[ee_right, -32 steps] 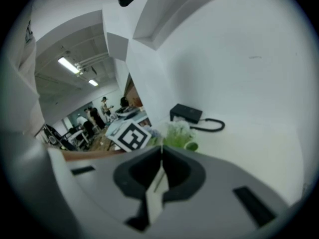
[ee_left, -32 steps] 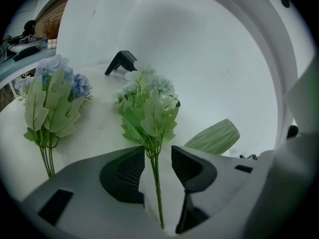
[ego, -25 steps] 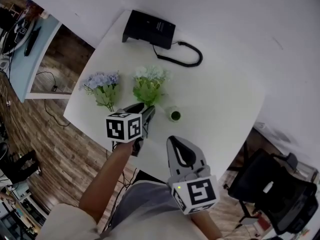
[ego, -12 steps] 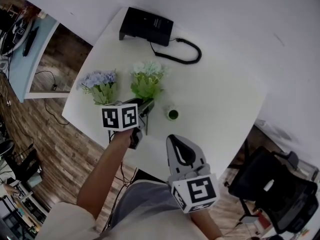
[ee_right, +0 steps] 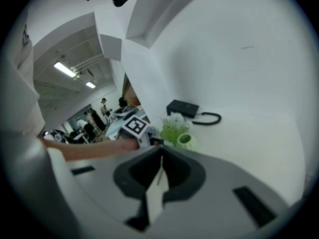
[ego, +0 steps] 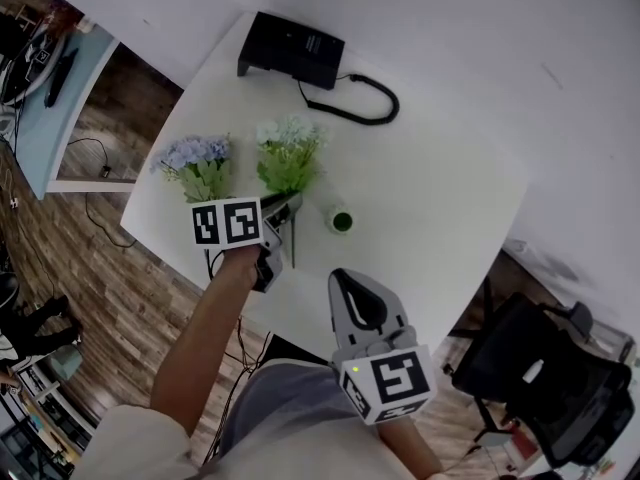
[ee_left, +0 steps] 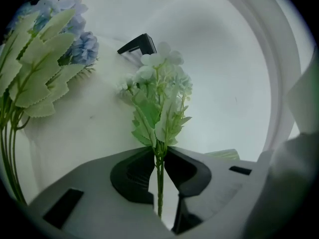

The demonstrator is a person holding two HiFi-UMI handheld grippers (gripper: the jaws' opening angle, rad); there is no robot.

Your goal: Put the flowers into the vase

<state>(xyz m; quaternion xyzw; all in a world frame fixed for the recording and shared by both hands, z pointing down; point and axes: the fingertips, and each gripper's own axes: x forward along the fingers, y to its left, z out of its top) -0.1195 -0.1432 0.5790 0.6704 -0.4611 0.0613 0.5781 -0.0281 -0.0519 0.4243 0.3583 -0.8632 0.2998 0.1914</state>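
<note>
A white-and-green flower bunch (ego: 288,148) lies on the white table (ego: 440,178), with a blue bunch (ego: 195,158) to its left. My left gripper (ego: 285,208) has just been closing its jaws, and they now pinch the white bunch's thin stem (ee_left: 159,180). In the left gripper view the blooms (ee_left: 159,93) stand straight ahead of the jaws. A small green vase (ego: 340,219) stands just right of that gripper. My right gripper (ego: 345,283) hovers near the table's front edge, shut and holding nothing. The vase (ee_right: 185,140) lies ahead of it.
A black desk phone (ego: 292,50) with a coiled cord (ego: 365,103) sits at the far side of the table. A black office chair (ego: 540,378) stands off the table's right corner. Wooden floor shows beyond the left edge.
The left gripper has rolled, its marker cube now facing me more squarely, and its jaws have closed on the white bunch's stem. The right gripper has stayed put.
</note>
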